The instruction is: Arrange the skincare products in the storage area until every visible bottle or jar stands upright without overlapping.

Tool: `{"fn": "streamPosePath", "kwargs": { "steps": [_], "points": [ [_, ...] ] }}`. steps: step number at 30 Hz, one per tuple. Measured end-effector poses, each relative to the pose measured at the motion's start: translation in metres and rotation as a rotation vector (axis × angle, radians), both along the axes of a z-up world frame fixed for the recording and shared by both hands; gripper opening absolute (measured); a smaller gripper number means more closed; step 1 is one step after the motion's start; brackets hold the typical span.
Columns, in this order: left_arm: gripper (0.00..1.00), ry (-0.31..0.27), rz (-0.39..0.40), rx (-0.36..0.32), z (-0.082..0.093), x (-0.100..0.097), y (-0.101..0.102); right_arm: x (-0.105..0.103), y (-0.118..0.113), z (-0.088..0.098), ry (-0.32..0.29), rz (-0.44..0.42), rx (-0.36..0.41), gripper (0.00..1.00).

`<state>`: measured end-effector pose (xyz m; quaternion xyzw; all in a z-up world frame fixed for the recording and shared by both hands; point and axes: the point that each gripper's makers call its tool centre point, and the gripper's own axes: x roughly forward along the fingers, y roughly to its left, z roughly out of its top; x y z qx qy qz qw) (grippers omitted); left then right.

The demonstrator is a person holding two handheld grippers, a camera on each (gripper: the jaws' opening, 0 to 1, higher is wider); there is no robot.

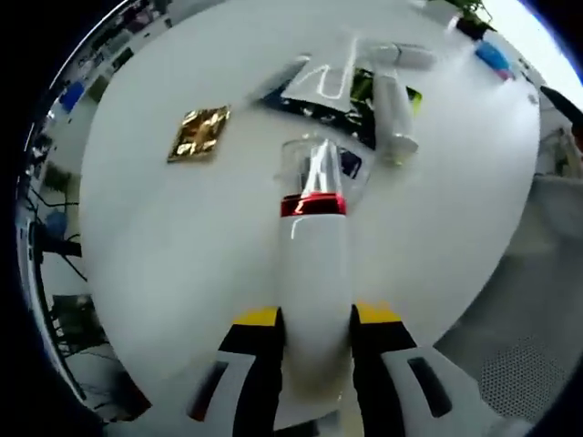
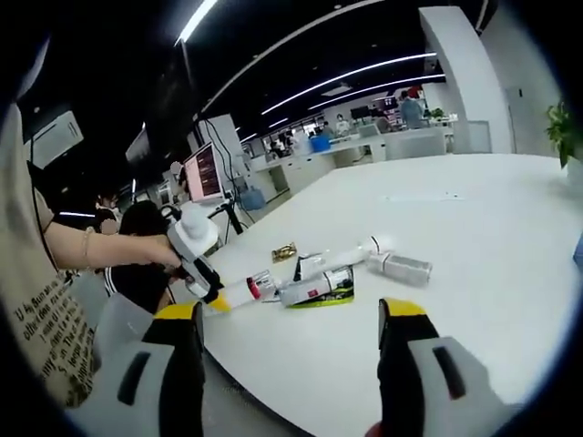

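Note:
My left gripper (image 1: 317, 320) is shut on a white bottle (image 1: 312, 273) with a red band and a clear cap; the bottle points away from me, just above the white table (image 1: 164, 237). In the right gripper view that gripper (image 2: 215, 299) holds the same bottle (image 2: 244, 291) lying level at the table's near edge. Beyond it, a silver bottle (image 2: 314, 289) lies on a green packet (image 2: 337, 298). A white tube (image 2: 351, 250) and a clear jar (image 2: 401, 266) also lie flat. My right gripper (image 2: 293, 314) stands open above the near edge, holding nothing.
A gold packet (image 1: 199, 134) lies left of the products, and a clear wrapper (image 1: 319, 82) covers dark packets behind them. A person's forearm (image 2: 100, 246) reaches in from the left. Desks and monitors (image 2: 205, 173) stand beyond the table. A blue item (image 1: 495, 56) sits at the far edge.

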<state>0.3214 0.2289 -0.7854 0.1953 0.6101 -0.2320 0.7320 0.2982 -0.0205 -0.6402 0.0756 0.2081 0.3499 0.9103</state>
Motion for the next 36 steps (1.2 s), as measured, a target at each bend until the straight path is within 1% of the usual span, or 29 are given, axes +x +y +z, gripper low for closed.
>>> {"fn": "streamPosePath", "kwargs": {
  "steps": [2, 5, 10, 12, 13, 14, 16, 17, 18, 21, 23, 26, 28, 31, 33, 34, 36],
  "points": [
    [0.26, 0.007, -0.032, 0.011, -0.001, 0.000, 0.000, 0.000, -0.003, 0.000, 0.000, -0.008, -0.001, 0.79],
    [0.27, 0.008, -0.053, 0.026, -0.003, 0.001, 0.000, -0.001, -0.006, -0.001, 0.002, -0.018, -0.004, 0.79],
    [0.29, 0.016, -0.120, 0.050, -0.002, 0.002, -0.002, -0.003, -0.010, 0.000, 0.001, -0.030, -0.005, 0.79],
    [0.30, -0.027, -0.132, 0.041, 0.000, 0.012, -0.007, -0.003, -0.012, -0.001, 0.002, -0.035, -0.007, 0.79],
    [0.29, -0.028, -0.130, 0.035, 0.001, 0.014, -0.008, -0.003, -0.013, -0.001, 0.003, -0.036, -0.007, 0.79],
    [0.29, -0.016, -0.127, 0.033, 0.001, 0.016, -0.010, -0.003, -0.014, -0.001, 0.004, -0.039, -0.008, 0.79],
    [0.29, 0.000, -0.147, 0.043, -0.002, 0.018, -0.012, -0.003, -0.015, -0.001, 0.004, -0.042, -0.010, 0.79],
    [0.29, 0.007, -0.147, 0.045, -0.003, 0.019, -0.012, -0.003, -0.015, -0.001, 0.004, -0.043, -0.010, 0.79],
    [0.29, 0.027, -0.140, 0.045, -0.003, 0.019, -0.012, -0.003, -0.016, -0.002, 0.005, -0.044, -0.011, 0.79],
    [0.29, 0.053, -0.132, 0.037, -0.005, 0.019, -0.012, -0.002, -0.018, -0.003, 0.008, -0.050, -0.012, 0.79],
    [0.29, 0.053, -0.131, 0.038, -0.004, 0.019, -0.012, -0.003, -0.018, -0.004, 0.011, -0.050, -0.015, 0.79],
    [0.27, 0.058, -0.094, 0.043, -0.004, 0.018, -0.012, -0.002, -0.017, -0.007, 0.015, -0.048, -0.016, 0.79],
    [0.25, 0.057, -0.071, 0.038, -0.004, 0.018, -0.012, -0.002, -0.016, -0.007, 0.016, -0.046, -0.017, 0.79],
    [0.24, 0.034, -0.054, 0.013, -0.003, 0.019, -0.011, -0.002, -0.012, -0.006, 0.011, -0.038, -0.014, 0.78],
    [0.24, 0.012, -0.037, -0.019, -0.003, 0.019, -0.011, -0.002, -0.010, -0.006, 0.010, -0.035, -0.012, 0.78],
    [0.24, -0.004, -0.030, -0.049, -0.002, 0.020, -0.012, -0.003, -0.009, -0.005, 0.010, -0.030, -0.012, 0.78],
    [0.24, -0.009, -0.005, -0.074, -0.001, 0.019, -0.010, -0.004, -0.008, -0.004, 0.008, -0.022, -0.013, 0.78]
  ]
}}
